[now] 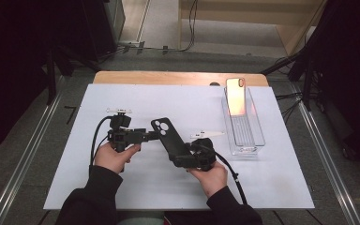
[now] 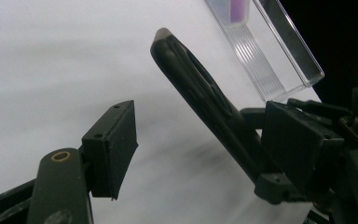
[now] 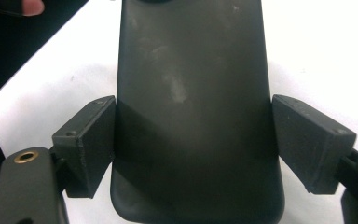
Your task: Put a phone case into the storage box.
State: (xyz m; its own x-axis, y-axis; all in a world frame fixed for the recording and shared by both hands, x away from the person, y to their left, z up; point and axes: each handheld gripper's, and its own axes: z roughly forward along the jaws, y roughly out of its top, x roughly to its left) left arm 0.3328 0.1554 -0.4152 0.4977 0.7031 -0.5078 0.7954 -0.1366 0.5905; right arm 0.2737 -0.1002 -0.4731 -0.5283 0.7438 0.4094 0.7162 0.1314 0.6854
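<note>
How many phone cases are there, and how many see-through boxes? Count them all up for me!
Black phone case, held between the two tools: 1
Pink-orange phone case, standing in the box: 1
Clear box: 1
Total: 3 things

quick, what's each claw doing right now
Left claw: open, its tip at the black phone case, not gripping it.
Right claw: around the phone case's sides; whether it is clamped cannot be told.
</note>
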